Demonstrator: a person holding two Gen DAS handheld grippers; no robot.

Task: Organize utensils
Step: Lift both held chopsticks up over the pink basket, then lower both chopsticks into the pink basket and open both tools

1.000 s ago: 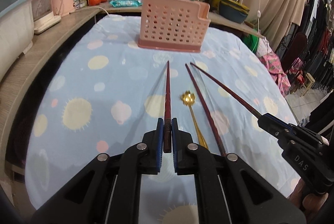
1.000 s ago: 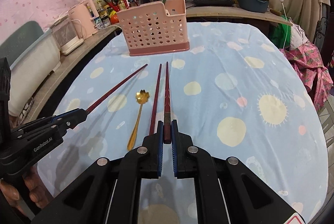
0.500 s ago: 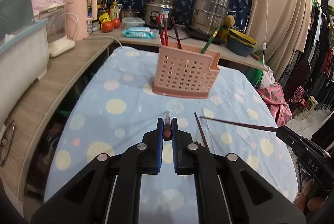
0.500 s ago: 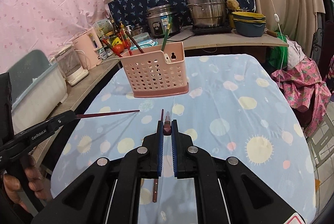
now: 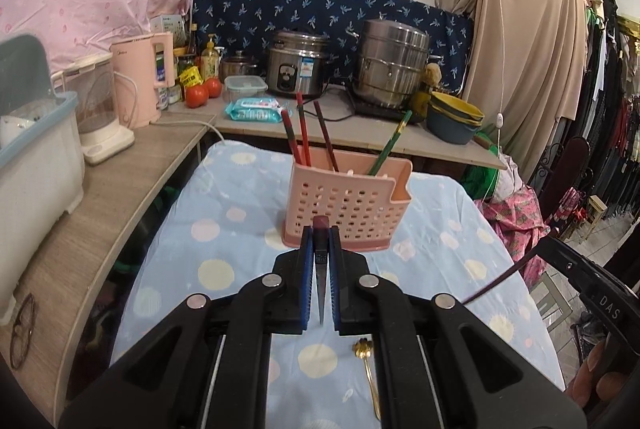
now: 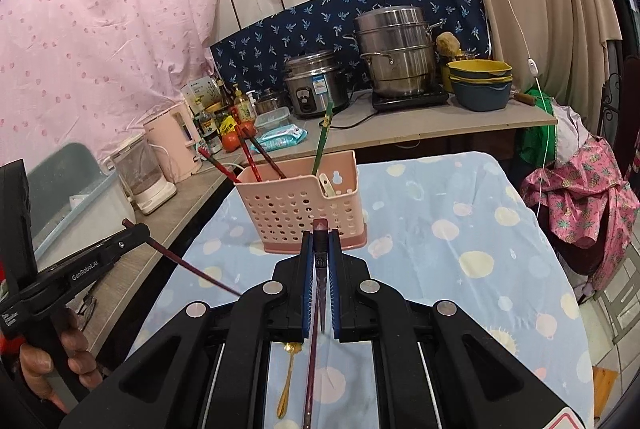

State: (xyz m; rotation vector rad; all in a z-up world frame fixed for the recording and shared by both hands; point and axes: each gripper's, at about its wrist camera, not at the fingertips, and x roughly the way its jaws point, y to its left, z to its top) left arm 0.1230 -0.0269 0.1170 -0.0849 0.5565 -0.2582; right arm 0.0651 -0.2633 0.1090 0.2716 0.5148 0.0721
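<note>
We find each tool [image 5: 321,253] [image 6: 320,253] clamped on a chopstick [image 5: 321,229] [image 6: 320,229] short of the basket [image 5: 346,201]: light, stiff, slippery, gripped near its thick end.

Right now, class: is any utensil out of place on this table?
Yes. A gold spoon and a dark red chopstick lie loose on the tablecloth, outside the pink basket where other chopsticks stand. Each claw grips one more chopstick.

Both tools: L tool [image 5: 320,237] & R tool [image 6: 320,235] jaws clamped tight, angled slightly down; hand [image 6: 56,357] grips L's handle.
</note>
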